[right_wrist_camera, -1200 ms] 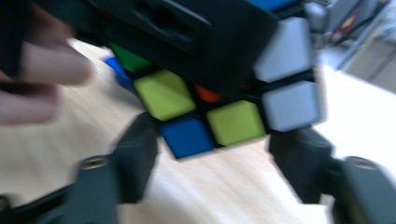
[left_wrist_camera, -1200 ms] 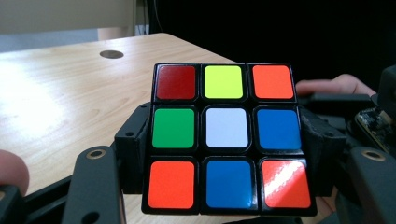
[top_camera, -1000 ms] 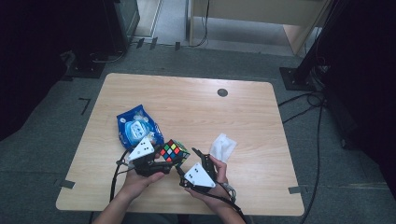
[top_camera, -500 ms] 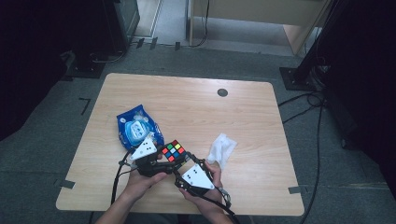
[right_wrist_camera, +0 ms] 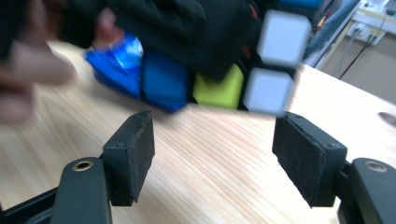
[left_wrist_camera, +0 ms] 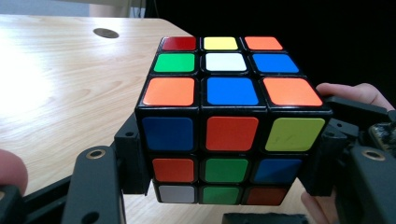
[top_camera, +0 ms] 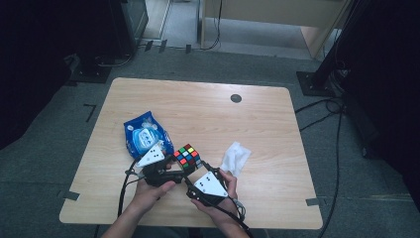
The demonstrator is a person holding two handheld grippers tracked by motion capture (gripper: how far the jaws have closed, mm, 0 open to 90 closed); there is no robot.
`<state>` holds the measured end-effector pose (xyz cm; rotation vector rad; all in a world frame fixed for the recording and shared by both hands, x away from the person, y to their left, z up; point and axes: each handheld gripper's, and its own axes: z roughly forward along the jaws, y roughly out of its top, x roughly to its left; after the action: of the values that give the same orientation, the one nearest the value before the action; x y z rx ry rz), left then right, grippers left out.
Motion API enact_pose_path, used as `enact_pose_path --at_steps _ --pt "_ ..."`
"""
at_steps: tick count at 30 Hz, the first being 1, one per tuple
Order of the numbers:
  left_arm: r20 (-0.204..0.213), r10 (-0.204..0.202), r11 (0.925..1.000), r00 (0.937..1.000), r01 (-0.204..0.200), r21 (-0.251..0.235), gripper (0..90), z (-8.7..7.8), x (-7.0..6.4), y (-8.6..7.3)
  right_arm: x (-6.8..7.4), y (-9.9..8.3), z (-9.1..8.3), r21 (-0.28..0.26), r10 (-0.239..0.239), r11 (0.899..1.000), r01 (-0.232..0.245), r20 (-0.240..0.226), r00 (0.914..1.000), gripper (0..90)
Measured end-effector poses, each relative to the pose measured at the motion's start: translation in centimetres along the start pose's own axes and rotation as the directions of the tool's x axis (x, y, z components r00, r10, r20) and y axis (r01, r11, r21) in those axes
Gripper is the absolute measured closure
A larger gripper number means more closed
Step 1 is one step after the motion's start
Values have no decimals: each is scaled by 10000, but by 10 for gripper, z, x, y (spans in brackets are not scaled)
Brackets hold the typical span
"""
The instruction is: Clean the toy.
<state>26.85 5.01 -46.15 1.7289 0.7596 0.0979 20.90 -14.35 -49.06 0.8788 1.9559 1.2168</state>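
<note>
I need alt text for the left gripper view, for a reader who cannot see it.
A scrambled cube is held between the left gripper's two black fingers, seen close up. Behind it lies a light wooden table, and part of a hand shows at the right edge.

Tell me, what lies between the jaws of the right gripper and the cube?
Only bare table, in the right gripper view: the right gripper is open and empty, the cube just beyond.

Left gripper (left_wrist_camera: 224, 186) clamps the colour cube (left_wrist_camera: 229, 121) between its black jaws; wooden table (left_wrist_camera: 60, 79) stretches beyond; a hand (left_wrist_camera: 355, 93) right of the jaws.
</note>
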Motion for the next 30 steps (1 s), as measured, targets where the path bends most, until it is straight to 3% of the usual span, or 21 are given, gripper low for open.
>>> enact_pose_path --at_steps 2,5,8,10,13,15,18,21,24,25,27,29,30 --pt "65 -42 9999 10000 41 104 339 -1 3 0 -5 -2 -1 121 -318 9994 316 114 9994 388" --pt "240 -23 9995 9997 15 331 339 -1 5 0 -11 -1 -2 57 -629 9980 628 147 9979 428" --pt "168 49 9993 9998 -56 368 339 1 3 0 -10 3 -4 -190 -941 9954 934 -371 9949 468" --pt "161 119 9992 9998 -125 384 339 2 2 -1 -6 4 -6 -230 -959 9952 949 -473 9943 471" --pt "30 201 9990 9998 -202 389 339 4 -1 -2 -4 5 -5 -93 -482 9988 478 -412 9980 496" --pt "51 204 9990 9998 -206 389 338 6 -2 -4 -2 4 -5 55 234 9997 -231 -425 9988 506" --pt "-58 322 9987 9995 -320 385 337 7 -4 -4 -2 3 -6 193 1577 9875 -1566 -840 9839 503" --pt "-70 336 9987 9994 -333 373 337 6 -3 -5 -3 3 -5 245 2253 9743 -2240 -1066 9684 499" --pt "-317 608 9976 9976 -597 362 338 4 -2 -4 -6 3 -4 295 1974 9803 -1952 -1480 9691 448" --pt "-369 509 9983 9980 -499 286 338 2 0 -3 -8 4 -2 435 1777 9840 -1727 -1729 9688 390" --pt "-445 418 9989 9981 -409 210 338 0 4 -2 -17 2 1 924 1328 9891 -1149 -2196 9665 363" --pt "-605 328 9993 9976 -317 197 338 -4 9 -2 -33 -2 -1 1113 1069 9902 -844 -2144 9709 366" --pt "-610 290 9995 9977 -280 178 338 -5 11 -2 -44 -4 -2 1178 1131 9888 -911 -1963 9740 369"
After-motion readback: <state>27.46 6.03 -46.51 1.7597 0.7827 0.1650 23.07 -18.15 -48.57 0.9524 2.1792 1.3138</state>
